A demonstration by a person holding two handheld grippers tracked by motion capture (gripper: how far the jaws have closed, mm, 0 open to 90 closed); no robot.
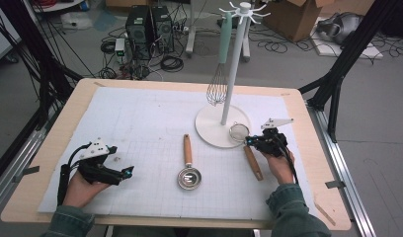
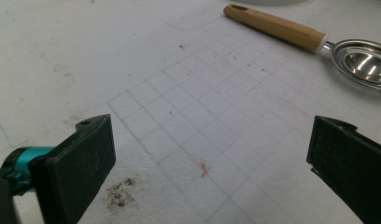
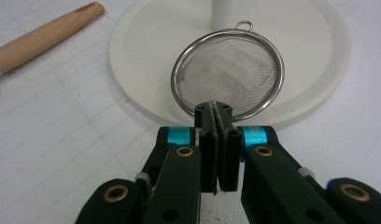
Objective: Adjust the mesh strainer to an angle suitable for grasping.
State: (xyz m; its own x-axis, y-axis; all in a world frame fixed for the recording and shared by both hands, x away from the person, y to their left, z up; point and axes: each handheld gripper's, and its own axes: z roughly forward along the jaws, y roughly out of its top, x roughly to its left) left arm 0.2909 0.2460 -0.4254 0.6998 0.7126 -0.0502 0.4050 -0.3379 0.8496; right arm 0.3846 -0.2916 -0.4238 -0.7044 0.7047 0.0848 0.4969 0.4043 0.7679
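Note:
A small mesh strainer (image 1: 238, 132) with a wooden handle (image 1: 254, 163) lies with its bowl on the edge of the white stand base (image 1: 209, 129). My right gripper (image 1: 249, 141) is over the top of that handle. Its jaws are pressed together at the near rim of the strainer (image 3: 228, 77), where the neck starts. A wooden-handled metal scoop (image 1: 188, 170) lies at mid-table, and its bowl (image 2: 363, 60) also appears in the left gripper view. My left gripper (image 1: 124, 174) rests open on the mat at the left, with nothing between its jaws.
A white utensil stand (image 1: 232, 69) rises at the back right of the mat, with a whisk (image 1: 218, 84) hanging from a hook. The table edge is close on the right gripper's right. Computers, cables and boxes sit on the floor beyond the table.

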